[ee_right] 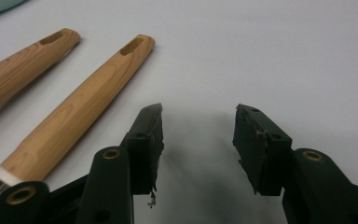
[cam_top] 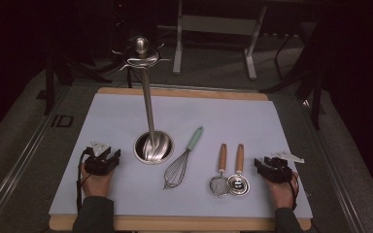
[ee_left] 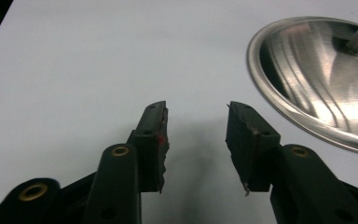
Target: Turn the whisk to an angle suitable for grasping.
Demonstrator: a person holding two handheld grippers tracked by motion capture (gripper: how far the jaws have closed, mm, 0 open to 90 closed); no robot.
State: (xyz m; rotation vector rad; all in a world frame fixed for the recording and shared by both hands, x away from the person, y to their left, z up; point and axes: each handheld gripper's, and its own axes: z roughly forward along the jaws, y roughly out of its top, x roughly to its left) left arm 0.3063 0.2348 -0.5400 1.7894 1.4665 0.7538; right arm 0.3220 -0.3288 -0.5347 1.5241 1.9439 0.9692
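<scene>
A steel utensil stand (cam_top: 148, 97) rises from its round base (cam_top: 153, 147) in the middle of a pale mat (cam_top: 126, 111). To its right lie a whisk (cam_top: 182, 162) with a green handle, a small strainer (cam_top: 220, 172) and a measuring spoon (cam_top: 238, 172), both with wooden handles (ee_right: 74, 105). My left gripper (cam_top: 108, 156) rests on the mat left of the base (ee_left: 317, 84), open with nothing between its jaws (ee_left: 196, 121). My right gripper (cam_top: 264, 165) rests right of the spoon, open and empty (ee_right: 198, 126).
The mat lies on a wooden board (cam_top: 184, 92) whose edge shows at the back and front. Grey carpet and dark furniture legs (cam_top: 252, 48) stand beyond the table. Bare mat stretches behind the utensils.
</scene>
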